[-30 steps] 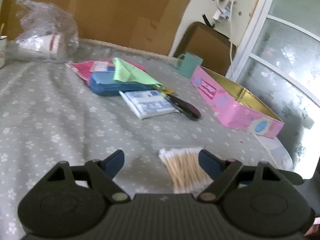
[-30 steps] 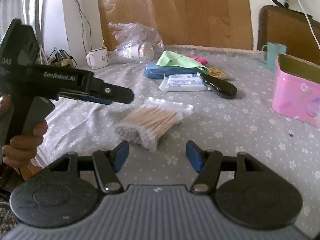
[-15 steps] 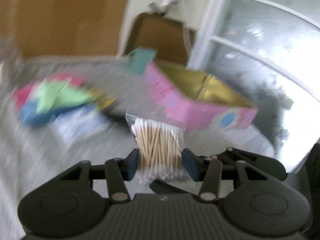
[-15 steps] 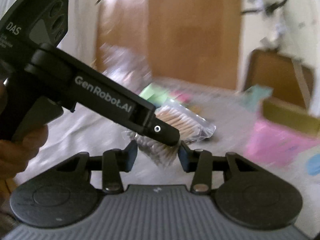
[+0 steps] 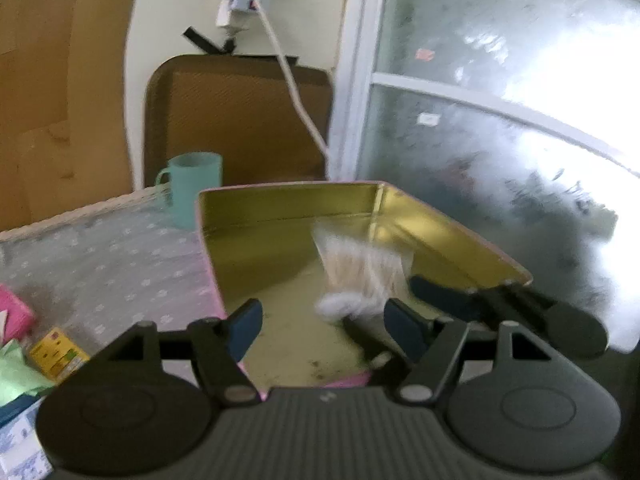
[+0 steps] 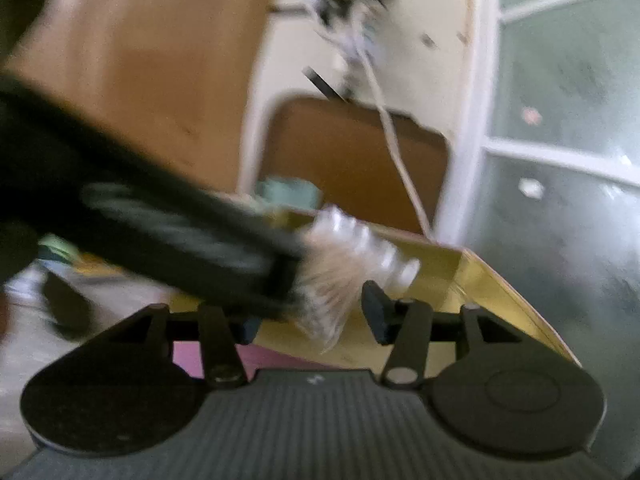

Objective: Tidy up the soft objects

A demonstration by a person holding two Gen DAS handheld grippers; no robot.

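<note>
A clear bag of cotton swabs (image 5: 360, 276) hangs blurred over the open pink tin with a gold inside (image 5: 280, 240). My left gripper (image 5: 320, 324) is open above the tin, the bag near its right finger and touching neither pad. My right gripper (image 6: 312, 316) is open too; the bag (image 6: 352, 268) sits between its fingers, with the left gripper's black body (image 6: 180, 240) crossing in front. The tin's gold wall (image 6: 440, 264) shows behind. Whether any finger touches the bag is blurred.
A teal mug (image 5: 196, 184) stands behind the tin on the grey flowered cloth (image 5: 104, 256). A yellow packet (image 5: 58, 354), green cloth (image 5: 16, 372) and pink item (image 5: 12, 316) lie at left. A brown chair back (image 5: 236, 120), white cable and glass door stand beyond.
Both grippers shut on the swab bag, carried it right from the table to over the tin, and have now opened. The bag is dropping into the tin.
</note>
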